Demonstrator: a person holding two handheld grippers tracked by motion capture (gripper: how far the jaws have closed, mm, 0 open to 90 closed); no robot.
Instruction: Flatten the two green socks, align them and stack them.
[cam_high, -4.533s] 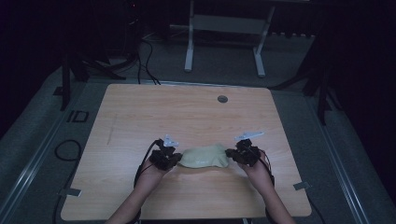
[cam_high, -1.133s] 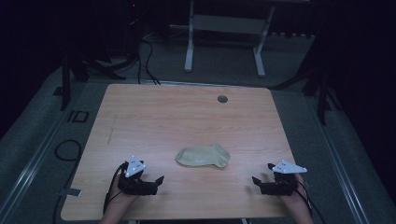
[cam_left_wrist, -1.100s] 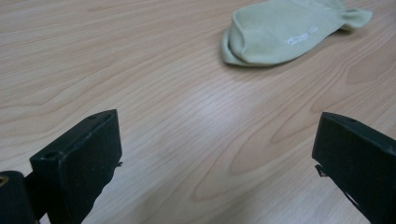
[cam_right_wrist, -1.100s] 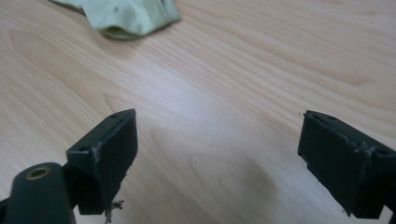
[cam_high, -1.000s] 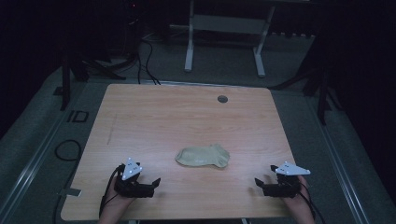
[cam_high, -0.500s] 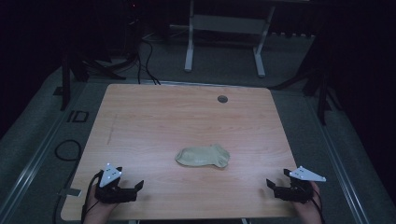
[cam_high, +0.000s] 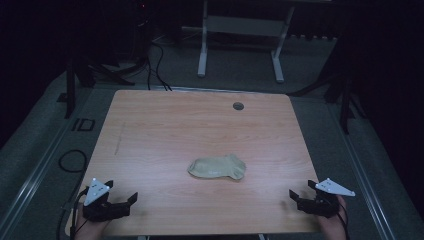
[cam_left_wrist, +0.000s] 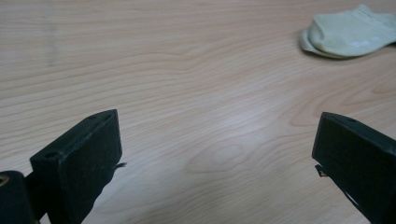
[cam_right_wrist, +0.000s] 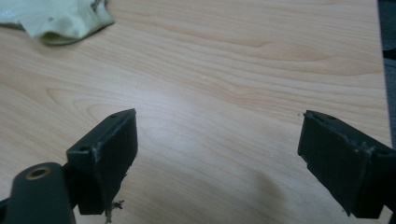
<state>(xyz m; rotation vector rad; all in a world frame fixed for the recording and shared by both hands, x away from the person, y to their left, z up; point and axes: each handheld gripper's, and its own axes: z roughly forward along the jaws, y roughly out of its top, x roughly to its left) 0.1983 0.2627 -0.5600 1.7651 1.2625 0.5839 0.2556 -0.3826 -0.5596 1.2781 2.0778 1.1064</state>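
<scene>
A pale green sock (cam_high: 217, 167) lies folded near the middle of the wooden table (cam_high: 165, 130). In the left gripper view the sock (cam_left_wrist: 351, 31) sits at the upper right; in the right gripper view the sock (cam_right_wrist: 57, 17) sits at the upper left. My left gripper (cam_high: 131, 200) rests at the table's front left corner, open, with bare wood between its jaws. My right gripper (cam_high: 299, 194) is at the front right corner, also open and holding nothing. Both are well apart from the sock.
A round grommet hole (cam_high: 238, 106) lies near the table's far edge. Beyond the table stand a white frame's legs (cam_high: 202, 45) and cables (cam_high: 155, 55) on the grey floor. The table's right edge (cam_right_wrist: 380, 70) is close to my right gripper.
Both grippers let go of the sock and drew back from it toward the front corners, the left going left and the right going right. The sock stays folded in the middle.
</scene>
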